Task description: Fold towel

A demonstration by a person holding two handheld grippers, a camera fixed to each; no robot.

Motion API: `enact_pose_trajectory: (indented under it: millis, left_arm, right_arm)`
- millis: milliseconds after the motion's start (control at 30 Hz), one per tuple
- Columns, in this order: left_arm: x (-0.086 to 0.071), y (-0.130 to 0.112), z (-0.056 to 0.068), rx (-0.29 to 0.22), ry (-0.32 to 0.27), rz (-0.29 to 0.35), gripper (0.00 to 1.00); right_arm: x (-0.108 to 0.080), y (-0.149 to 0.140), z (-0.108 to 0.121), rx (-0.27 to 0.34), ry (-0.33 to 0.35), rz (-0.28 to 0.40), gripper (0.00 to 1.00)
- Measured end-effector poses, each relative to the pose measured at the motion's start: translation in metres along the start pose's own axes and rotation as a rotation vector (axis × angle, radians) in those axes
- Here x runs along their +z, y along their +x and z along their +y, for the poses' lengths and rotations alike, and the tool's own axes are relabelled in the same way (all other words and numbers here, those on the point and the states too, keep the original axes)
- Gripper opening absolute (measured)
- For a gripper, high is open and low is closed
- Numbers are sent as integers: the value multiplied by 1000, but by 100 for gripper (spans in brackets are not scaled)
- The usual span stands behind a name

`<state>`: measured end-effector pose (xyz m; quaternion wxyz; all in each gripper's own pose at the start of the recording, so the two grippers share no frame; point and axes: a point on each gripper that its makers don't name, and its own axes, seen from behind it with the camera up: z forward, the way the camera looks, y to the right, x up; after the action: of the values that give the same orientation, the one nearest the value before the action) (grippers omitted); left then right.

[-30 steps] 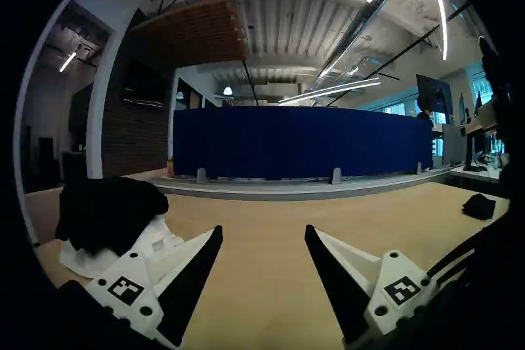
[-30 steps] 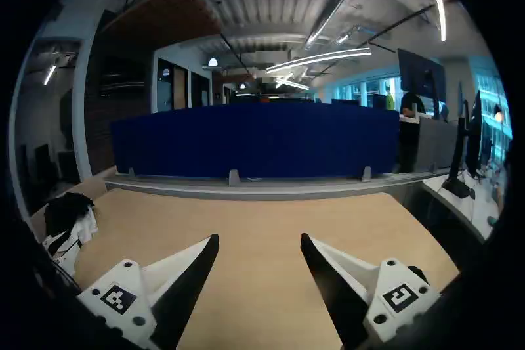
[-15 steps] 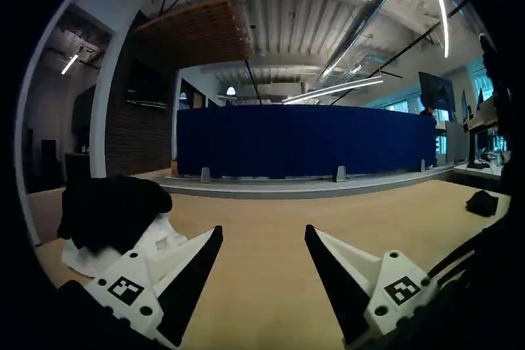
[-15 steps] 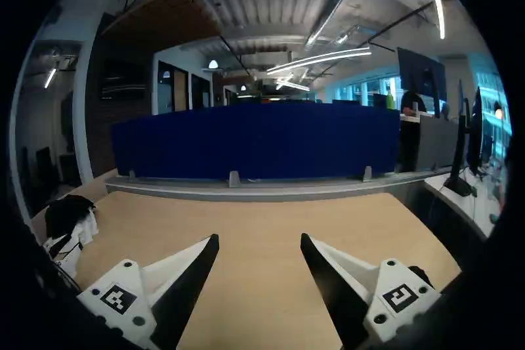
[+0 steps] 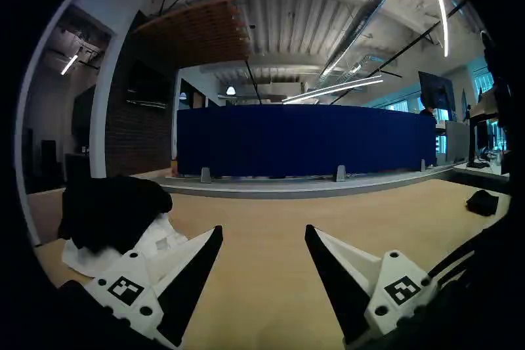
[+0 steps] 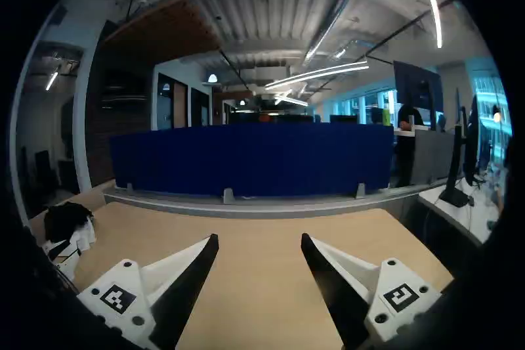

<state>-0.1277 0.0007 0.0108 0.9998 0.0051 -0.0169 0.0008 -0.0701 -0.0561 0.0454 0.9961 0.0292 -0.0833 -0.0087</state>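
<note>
A pale wooden table [image 5: 262, 215] runs across an open-plan office, closed off along its far edge by one long dark blue partition [image 5: 302, 140] standing on three grey feet. Overhead is a bare ribbed ceiling [image 5: 295, 21] with pipes and several long strip lights, and one hanging wooden slat panel [image 5: 190, 35]. There are two grippers, each with two fingers. In the left gripper view, the left gripper [image 5: 262, 240] hangs just above the tabletop with its white and black fingers [image 5: 190, 271] spread wide apart and nothing between them. In the right gripper view, the right gripper [image 6: 259, 245] is likewise spread wide over bare wood, gripping nothing. There is one cloth heap [image 5: 111, 218], a black piece lying on top of a white one; which piece is the towel cannot be told. It sits on the table's left end, just beside the left gripper's left finger, and well away to the far left in the right gripper view [image 6: 65, 225]. The left gripper view also takes in one small dark bundle [image 5: 482, 202] on the table's far right. The right gripper view takes in a neighbouring desk [image 6: 459, 209] with a monitor [image 6: 469, 146] on the right.
</note>
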Motion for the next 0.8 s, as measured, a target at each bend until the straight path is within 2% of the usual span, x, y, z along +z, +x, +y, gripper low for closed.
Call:
enact_pose_trajectory:
  millis: [367, 800]
  left_arm:
    - [0, 0, -1, 0, 0, 0, 93]
    - [0, 1, -1, 0, 0, 0, 93]
  right_arm:
    - [-3, -22, 36, 3, -37, 52, 98]
    - [-4, -96, 65, 27, -68, 77, 99]
